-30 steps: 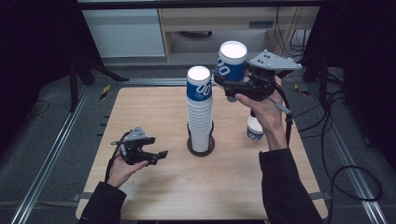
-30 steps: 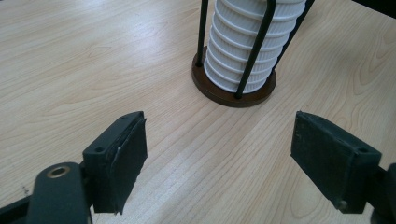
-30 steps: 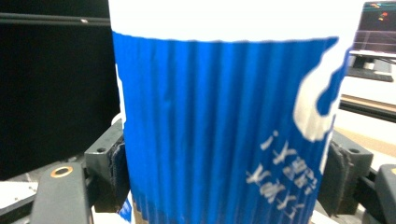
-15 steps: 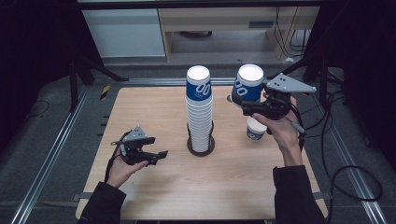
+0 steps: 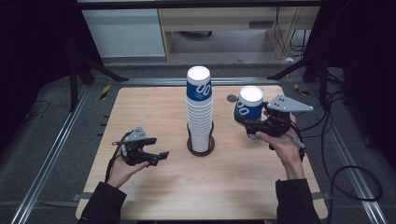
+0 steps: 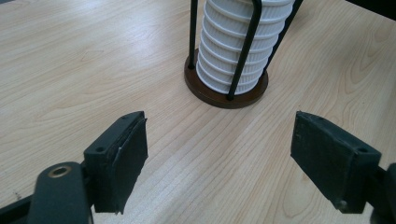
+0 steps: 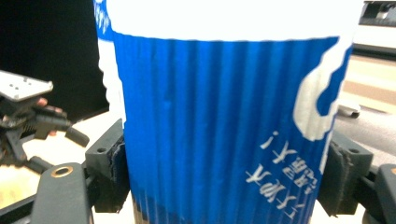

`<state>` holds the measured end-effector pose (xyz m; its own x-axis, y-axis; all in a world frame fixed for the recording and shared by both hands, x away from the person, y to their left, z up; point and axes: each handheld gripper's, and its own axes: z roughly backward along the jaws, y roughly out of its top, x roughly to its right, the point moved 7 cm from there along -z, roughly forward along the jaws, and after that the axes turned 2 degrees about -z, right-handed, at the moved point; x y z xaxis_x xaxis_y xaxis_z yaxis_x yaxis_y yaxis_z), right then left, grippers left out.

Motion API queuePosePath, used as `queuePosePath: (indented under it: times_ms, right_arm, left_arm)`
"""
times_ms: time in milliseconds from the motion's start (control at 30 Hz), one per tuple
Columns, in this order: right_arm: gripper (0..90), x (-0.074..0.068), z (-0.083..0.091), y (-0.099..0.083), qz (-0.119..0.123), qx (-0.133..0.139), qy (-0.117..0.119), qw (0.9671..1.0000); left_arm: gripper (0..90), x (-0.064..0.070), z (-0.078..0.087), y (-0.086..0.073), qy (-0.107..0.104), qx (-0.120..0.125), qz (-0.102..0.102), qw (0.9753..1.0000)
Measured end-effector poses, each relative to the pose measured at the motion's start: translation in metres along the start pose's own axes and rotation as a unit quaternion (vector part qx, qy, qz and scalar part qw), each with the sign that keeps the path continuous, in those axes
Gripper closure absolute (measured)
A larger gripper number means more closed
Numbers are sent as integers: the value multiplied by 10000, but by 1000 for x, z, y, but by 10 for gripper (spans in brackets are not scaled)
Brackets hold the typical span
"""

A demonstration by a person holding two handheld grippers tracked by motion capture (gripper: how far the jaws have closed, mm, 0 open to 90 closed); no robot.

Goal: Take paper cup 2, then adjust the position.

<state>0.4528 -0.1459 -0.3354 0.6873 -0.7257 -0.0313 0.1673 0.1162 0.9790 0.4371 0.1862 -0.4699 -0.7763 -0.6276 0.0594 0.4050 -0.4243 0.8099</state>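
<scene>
A tall stack of upside-down blue and white paper cups (image 5: pixel 199 109) stands in a black wire holder with a round brown base (image 5: pixel 201 147) at the table's middle. My right gripper (image 5: pixel 247 122) is shut on one upside-down blue cup (image 5: pixel 249 105), held to the right of the stack. That cup (image 7: pixel 224 126) sits between both jaws in the right gripper view. Just under it, a further cup (image 5: pixel 252 136) on the table is mostly hidden. My left gripper (image 5: pixel 156 157) rests low at the table's left, open and holding nothing. Ahead of its spread jaws stands the stack (image 6: pixel 240 46).
The wooden table (image 5: pixel 154 107) has metal rails along both sides. A small dark round spot (image 5: pixel 232 98) lies on the table behind the held cup. Cables (image 5: pixel 336 140) trail off the right side. Shelving stands beyond the far edge.
My right gripper has carried the blue cup away from the stack's top, to the right and downward, to just over the cup on the table. The left gripper has stayed still.
</scene>
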Motion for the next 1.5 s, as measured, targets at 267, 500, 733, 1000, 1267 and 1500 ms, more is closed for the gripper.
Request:
queuePosePath:
  times_ms: [267, 500, 733, 1000, 1267, 1500]
  right_arm:
    - [210, -1, 0, -30, -107, -173, 169, 9997]
    - [210, -8, -5, -54, -92, -351, 439, 9984]
    - [209, -19, -8, -69, 139, -630, 707, 9954]
    - [208, -31, -16, -84, 303, -966, 935, 9905]
    - [205, -50, -24, -95, 592, -1234, 1296, 9821]
    - [205, -62, -35, -105, 685, -1449, 1482, 9759]
  left_arm:
    - [187, 0, 1, 1, -34, 25, 2, 10000]
    - [188, 3, 3, 3, -65, 41, -45, 10000]
    - [188, 6, 2, 3, -156, -4, -66, 9999]
    - [188, 12, 1, 4, -207, -46, -149, 9997]
    - [191, 20, 0, 6, -339, -92, -254, 9991]
    - [192, 25, 1, 9, -415, -60, -295, 9987]
